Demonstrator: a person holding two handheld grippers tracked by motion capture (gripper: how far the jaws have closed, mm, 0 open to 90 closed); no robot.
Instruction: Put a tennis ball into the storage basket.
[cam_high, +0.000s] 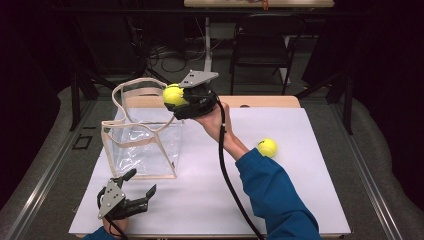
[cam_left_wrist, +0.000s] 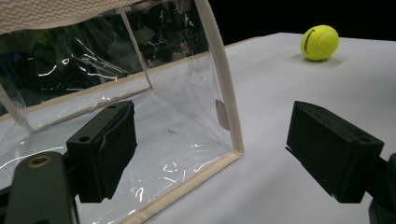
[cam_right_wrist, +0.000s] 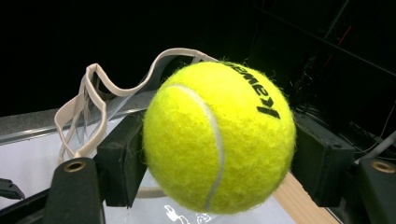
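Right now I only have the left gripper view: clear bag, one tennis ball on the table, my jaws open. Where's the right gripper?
Observer: The right gripper is raised beside the clear bag's top, handle side.
Operator: Is it carrying anything?
Observer: Yes, a second tennis ball, clamped between its jaws.
Operator: Any marking on that one?
Observer: Black lettering on the felt, seen in the right gripper view; I can't read all of it.
Operator: And my left gripper relative to the bag?
Observer: From the high view, the left gripper is low at the bag's near bottom edge, apart from it.
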